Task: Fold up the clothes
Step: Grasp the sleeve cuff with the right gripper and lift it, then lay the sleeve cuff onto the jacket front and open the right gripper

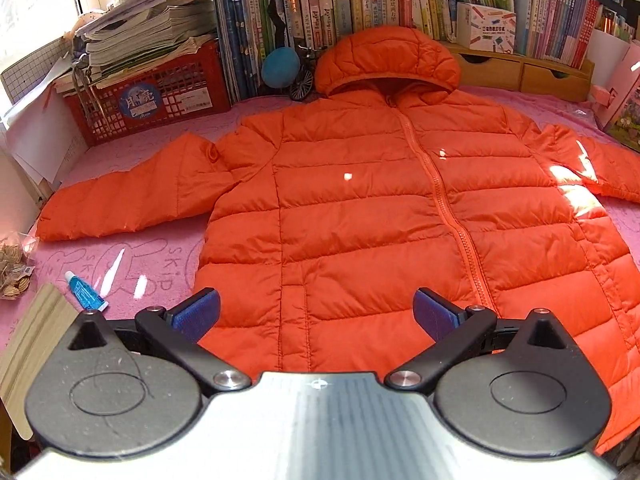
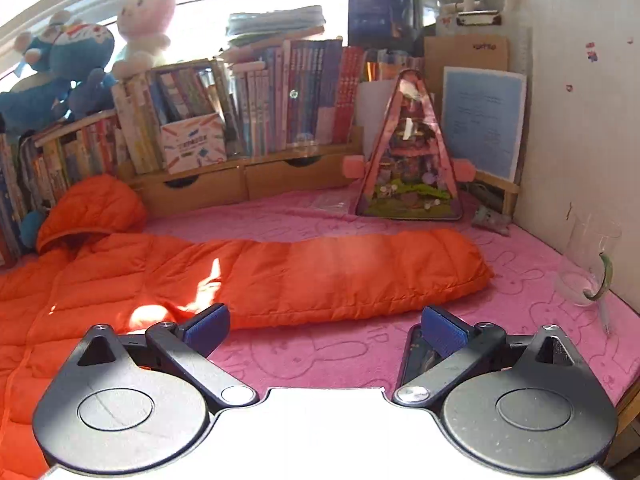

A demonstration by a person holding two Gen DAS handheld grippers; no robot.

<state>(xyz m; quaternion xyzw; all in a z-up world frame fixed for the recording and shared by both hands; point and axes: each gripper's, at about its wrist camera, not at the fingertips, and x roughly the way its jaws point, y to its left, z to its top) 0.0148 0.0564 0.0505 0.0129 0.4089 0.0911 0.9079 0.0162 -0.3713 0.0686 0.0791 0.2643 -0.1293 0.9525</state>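
Note:
An orange hooded puffer jacket (image 1: pixel 360 208) lies flat and zipped on the pink mat (image 1: pixel 132 256), hood toward the books, both sleeves spread out. My left gripper (image 1: pixel 316 314) is open and empty, hovering over the jacket's bottom hem. In the right wrist view the jacket's right sleeve (image 2: pixel 340 276) stretches across the mat (image 2: pixel 320 356). My right gripper (image 2: pixel 326 330) is open and empty, just in front of that sleeve, its left finger near the sleeve's lower edge.
A blue tube (image 1: pixel 85 291) lies on the mat left of the jacket. A red crate (image 1: pixel 148 96) with papers and rows of books (image 1: pixel 360 4) line the back. A pink triangular toy house (image 2: pixel 410 156), a clear glass (image 2: pixel 588 268) and a wall stand on the right.

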